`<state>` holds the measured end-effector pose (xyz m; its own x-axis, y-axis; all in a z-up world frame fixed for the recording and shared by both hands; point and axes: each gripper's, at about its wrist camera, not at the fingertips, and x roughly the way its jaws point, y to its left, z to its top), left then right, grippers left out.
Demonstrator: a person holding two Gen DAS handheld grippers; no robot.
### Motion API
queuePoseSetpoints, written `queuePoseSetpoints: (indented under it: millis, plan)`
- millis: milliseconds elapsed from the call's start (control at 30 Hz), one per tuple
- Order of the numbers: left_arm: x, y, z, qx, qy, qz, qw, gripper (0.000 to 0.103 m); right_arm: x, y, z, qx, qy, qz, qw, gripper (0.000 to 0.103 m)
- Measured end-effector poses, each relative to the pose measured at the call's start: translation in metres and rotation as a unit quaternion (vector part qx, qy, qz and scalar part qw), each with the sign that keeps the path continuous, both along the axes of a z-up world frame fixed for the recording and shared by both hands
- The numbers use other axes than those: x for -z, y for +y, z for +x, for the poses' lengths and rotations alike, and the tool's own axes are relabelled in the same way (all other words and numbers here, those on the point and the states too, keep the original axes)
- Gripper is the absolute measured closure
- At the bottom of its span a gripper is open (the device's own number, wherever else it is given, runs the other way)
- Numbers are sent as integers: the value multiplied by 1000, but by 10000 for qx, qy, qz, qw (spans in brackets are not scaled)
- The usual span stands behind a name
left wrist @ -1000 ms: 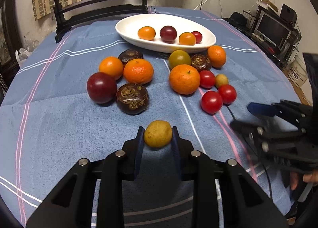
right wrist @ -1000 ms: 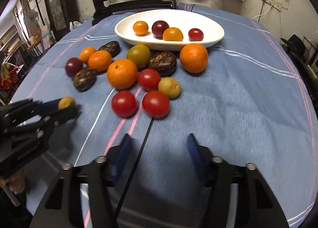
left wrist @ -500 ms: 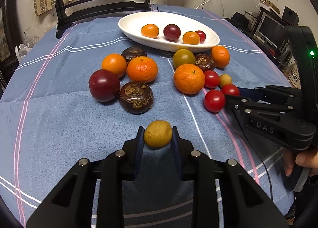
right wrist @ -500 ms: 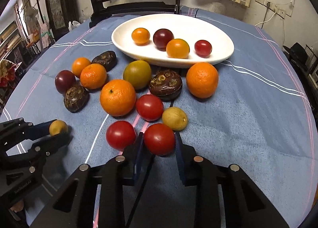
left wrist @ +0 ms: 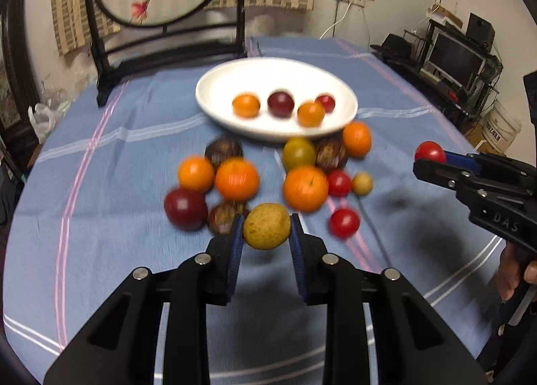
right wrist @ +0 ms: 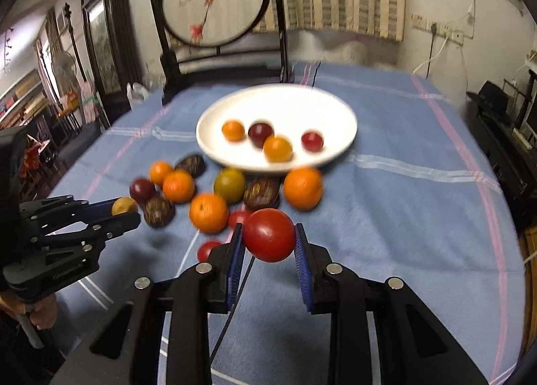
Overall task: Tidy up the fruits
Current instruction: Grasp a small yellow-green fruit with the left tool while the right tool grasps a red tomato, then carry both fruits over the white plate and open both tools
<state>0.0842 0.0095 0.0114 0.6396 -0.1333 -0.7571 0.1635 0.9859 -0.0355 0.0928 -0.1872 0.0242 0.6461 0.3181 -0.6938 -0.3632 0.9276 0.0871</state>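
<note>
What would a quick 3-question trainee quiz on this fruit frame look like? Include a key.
1. True or false: both grippers are holding fruit.
2. How many fruits lie in the white bowl?
3. Which fruit does each gripper hold?
A. left a red tomato, right a yellow fruit
B. left a yellow fruit, right a red tomato
C. both oranges

Key:
1. True. The left gripper is shut on the yellow fruit, and the right gripper is shut on the red tomato; both are lifted off the blue tablecloth.
2. Four: two orange, one dark plum-coloured, one red.
3. B.
</note>
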Motion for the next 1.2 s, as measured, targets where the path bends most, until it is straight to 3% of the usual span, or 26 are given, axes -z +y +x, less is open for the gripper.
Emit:
queuePoseSetpoints:
  millis: [200, 300, 533, 700, 1100, 1200]
  plan:
    - [-28, -10, 41, 3, -227, 144, 9996, 77, -23, -1, 28, 37, -366, 17, 9993, 74]
    - [-32, -15, 69, -22, -149, 145, 9998, 77, -25, 5, 51, -26, -367, 26, 9993, 73]
    - [-8, -19, 143, -108, 381, 148, 9991, 77, -7, 24, 107, -147, -42, -68, 9999, 73]
    - [13, -17, 175, -154, 705, 65, 9974, 77, 11, 30, 147, -133, 307, 32, 9994, 73]
    - [34, -18, 203, -126, 1010, 31, 9948, 76, 32, 56, 185, -211, 453, -10, 9988, 72]
    - [30, -10, 203, -226, 974, -103, 9949, 65, 33, 51, 186, -101, 487, 44, 9988, 62]
